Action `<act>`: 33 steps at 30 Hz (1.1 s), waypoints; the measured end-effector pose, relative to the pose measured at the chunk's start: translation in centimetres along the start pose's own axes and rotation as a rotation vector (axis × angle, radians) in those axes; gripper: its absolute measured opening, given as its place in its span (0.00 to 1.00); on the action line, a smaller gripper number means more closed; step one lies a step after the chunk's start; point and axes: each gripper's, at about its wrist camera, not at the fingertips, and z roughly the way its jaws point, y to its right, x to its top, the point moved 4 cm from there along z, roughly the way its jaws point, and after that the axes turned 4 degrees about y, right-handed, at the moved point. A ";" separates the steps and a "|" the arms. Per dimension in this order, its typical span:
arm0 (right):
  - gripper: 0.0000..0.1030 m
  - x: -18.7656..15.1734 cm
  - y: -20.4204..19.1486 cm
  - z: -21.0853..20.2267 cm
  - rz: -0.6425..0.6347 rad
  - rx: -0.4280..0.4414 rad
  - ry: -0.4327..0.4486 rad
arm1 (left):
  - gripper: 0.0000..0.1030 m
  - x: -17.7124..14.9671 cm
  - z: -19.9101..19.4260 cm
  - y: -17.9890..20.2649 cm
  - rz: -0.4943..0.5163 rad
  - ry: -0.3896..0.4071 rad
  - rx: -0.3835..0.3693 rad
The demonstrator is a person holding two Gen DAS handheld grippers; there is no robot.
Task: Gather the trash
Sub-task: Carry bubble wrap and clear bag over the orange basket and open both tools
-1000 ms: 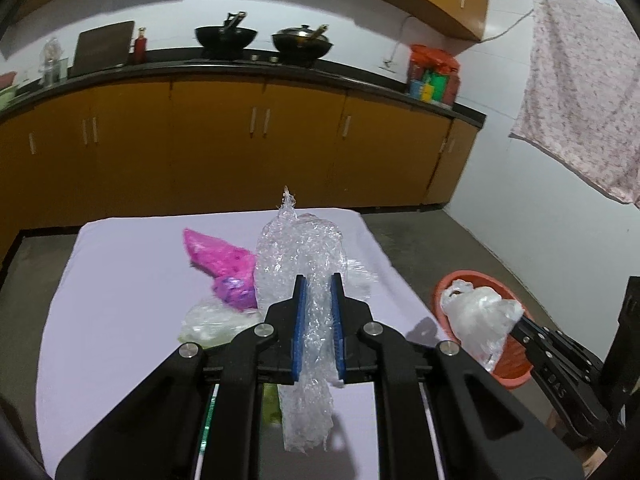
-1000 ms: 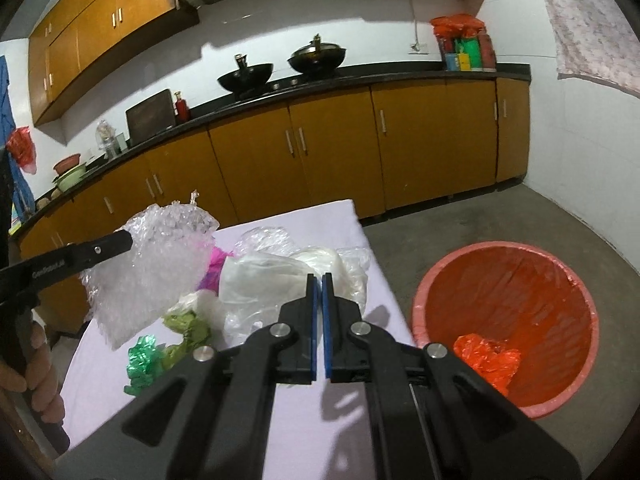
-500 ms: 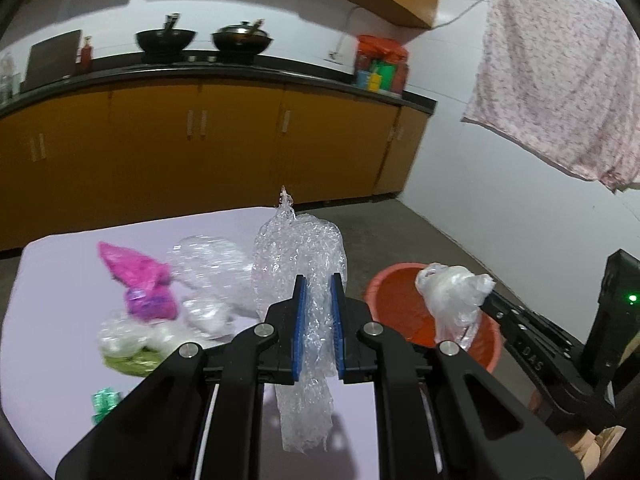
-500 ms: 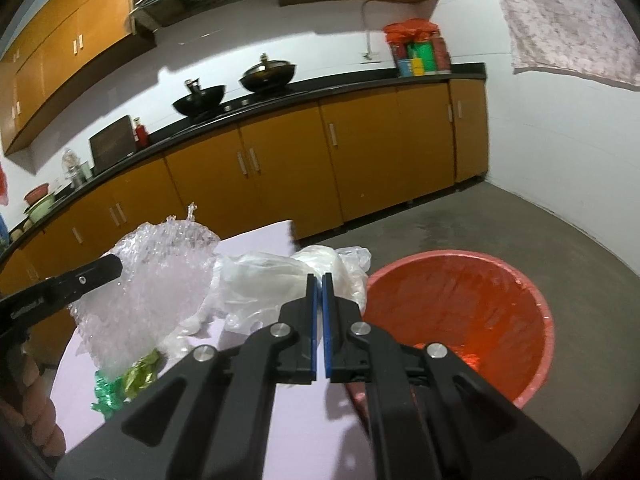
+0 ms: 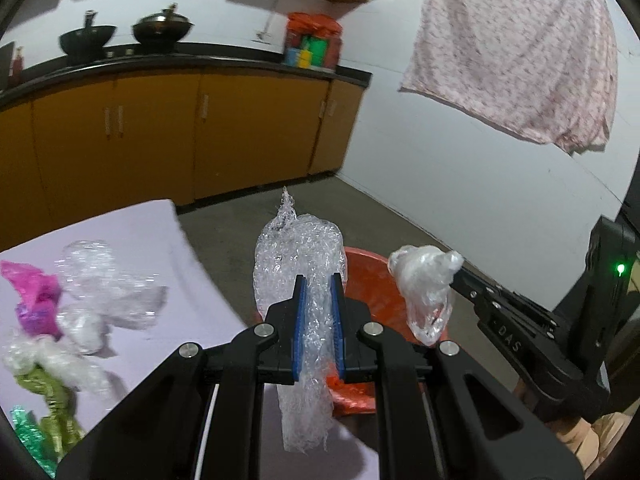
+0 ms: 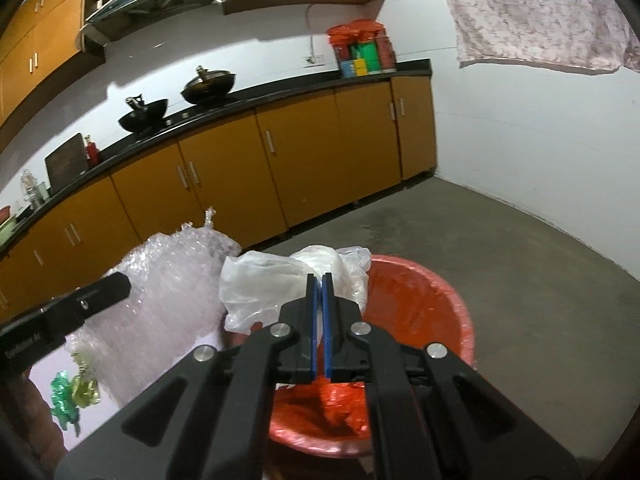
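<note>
Two grippers, the left gripper (image 5: 319,320) and the right gripper (image 6: 319,316); one bubble wrap sheet (image 5: 298,256); one clear plastic bag (image 6: 276,284); one red basin (image 6: 420,300); two woks (image 6: 208,86) on the counter; one hanging cloth (image 5: 516,52); one pink bag (image 5: 34,292) on the desk (image 5: 152,236); one green foil wrapper (image 6: 64,396).

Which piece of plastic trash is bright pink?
The crumpled bag at the table's left edge; the held bubble wrap, held clear bag and neighbouring wads are clear or whitish.

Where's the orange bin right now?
The orange bin sits on the floor just right of the table, behind both grippers in both wrist views.
</note>
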 end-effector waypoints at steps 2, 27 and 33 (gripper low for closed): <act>0.04 0.0 1.0 0.3 0.002 -0.015 -0.002 | 0.12 -0.2 0.8 0.7 0.014 -0.010 -0.012; 0.21 -0.6 5.0 3.5 0.052 -0.034 -0.023 | 0.41 -3.5 6.6 2.0 0.033 -0.143 -0.003; 0.28 -0.9 5.3 3.3 0.064 -0.049 -0.026 | 0.46 -3.8 6.0 0.9 0.011 -0.139 0.021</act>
